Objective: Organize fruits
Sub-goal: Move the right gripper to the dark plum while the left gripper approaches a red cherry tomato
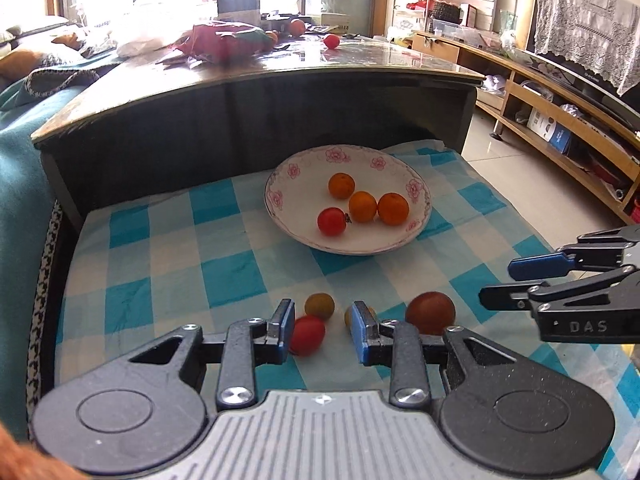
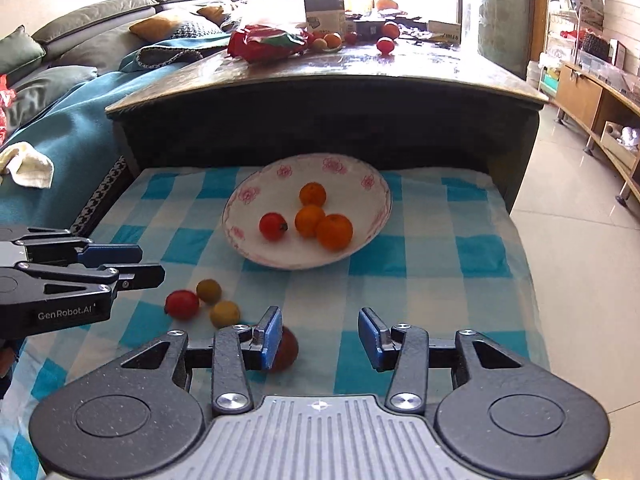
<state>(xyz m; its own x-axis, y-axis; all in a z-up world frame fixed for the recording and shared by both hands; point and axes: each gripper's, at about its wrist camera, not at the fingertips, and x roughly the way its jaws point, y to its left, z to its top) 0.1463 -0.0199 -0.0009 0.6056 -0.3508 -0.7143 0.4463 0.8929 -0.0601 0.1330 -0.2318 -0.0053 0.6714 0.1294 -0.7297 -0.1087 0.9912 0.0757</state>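
Note:
A white floral plate (image 1: 280, 184) (image 2: 244, 200) on the blue checked cloth holds three oranges (image 1: 393, 209) (image 2: 334, 231) and a red tomato (image 1: 331, 221) (image 2: 273, 226). In front of it lie a red tomato (image 1: 307, 335) (image 2: 182, 303), an olive-yellow fruit (image 1: 319, 306) (image 2: 209, 290), a yellow fruit (image 1: 349, 316) (image 2: 225, 313) and a larger dark red fruit (image 1: 430, 312) (image 2: 287, 349). My left gripper (image 1: 322, 322) (image 2: 148, 265) is open above the small fruits. My right gripper (image 2: 319, 330) (image 1: 498, 282) is open, its left finger next to the dark red fruit.
A dark raised coffee table (image 1: 256, 96) (image 2: 320, 92) stands right behind the cloth, with bags, boxes and more fruit on top. A teal-covered sofa (image 2: 60, 128) is on the left. Tiled floor (image 2: 572, 240) and a wooden TV bench (image 1: 560, 128) are on the right.

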